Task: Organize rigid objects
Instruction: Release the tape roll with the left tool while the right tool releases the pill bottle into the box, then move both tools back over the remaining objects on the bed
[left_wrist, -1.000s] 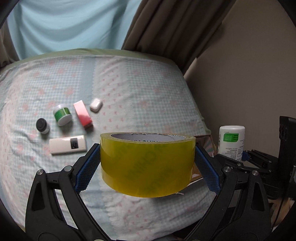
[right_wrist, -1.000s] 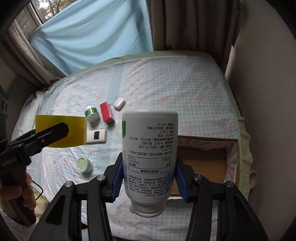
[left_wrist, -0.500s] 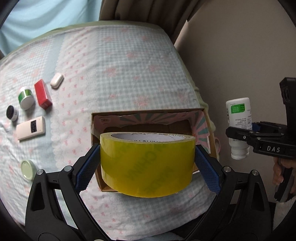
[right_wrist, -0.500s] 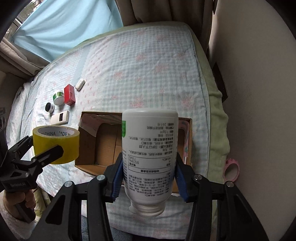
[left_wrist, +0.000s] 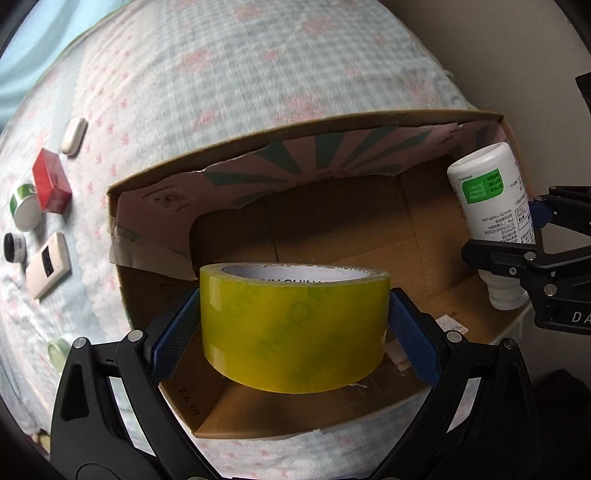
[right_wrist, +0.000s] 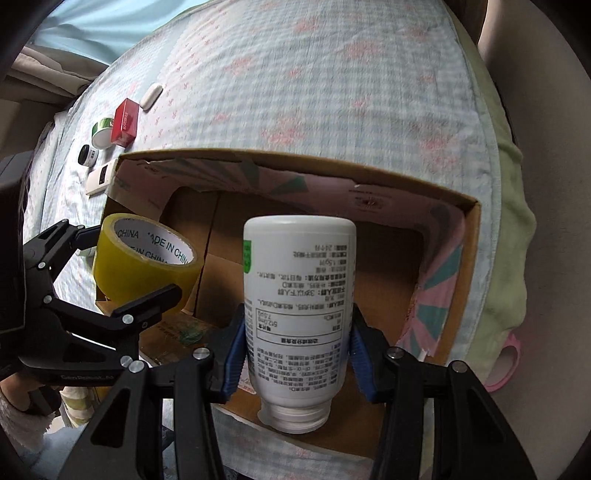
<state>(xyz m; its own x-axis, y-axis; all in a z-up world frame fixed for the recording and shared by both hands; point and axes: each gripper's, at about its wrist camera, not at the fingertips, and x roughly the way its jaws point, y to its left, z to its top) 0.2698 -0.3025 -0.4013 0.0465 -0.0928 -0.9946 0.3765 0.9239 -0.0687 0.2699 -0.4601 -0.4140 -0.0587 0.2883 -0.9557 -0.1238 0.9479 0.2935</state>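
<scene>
Change: both loads now low over the open brown cardboard box (left_wrist: 369, 236) at the near edge of the bed (left_wrist: 258, 74); a second ago higher, with the box barely in view.
Meaning: drop-off stage reached, judged from both items hanging over the box mouth; release not yet done.
Left gripper (left_wrist: 295, 317): spread wide, blue pads pressed on both sides of the yellow roll of packing tape (left_wrist: 295, 328), roll above the box's left half.
Right gripper (right_wrist: 297, 343): narrow, clamped on the white plastic bottle with green label (right_wrist: 299, 295), cap end pointing back at the camera, over the box's right half.
Left on bed: red carton (left_wrist: 51, 186), white remote (left_wrist: 48, 265), small jars, near the far left edge.
</scene>
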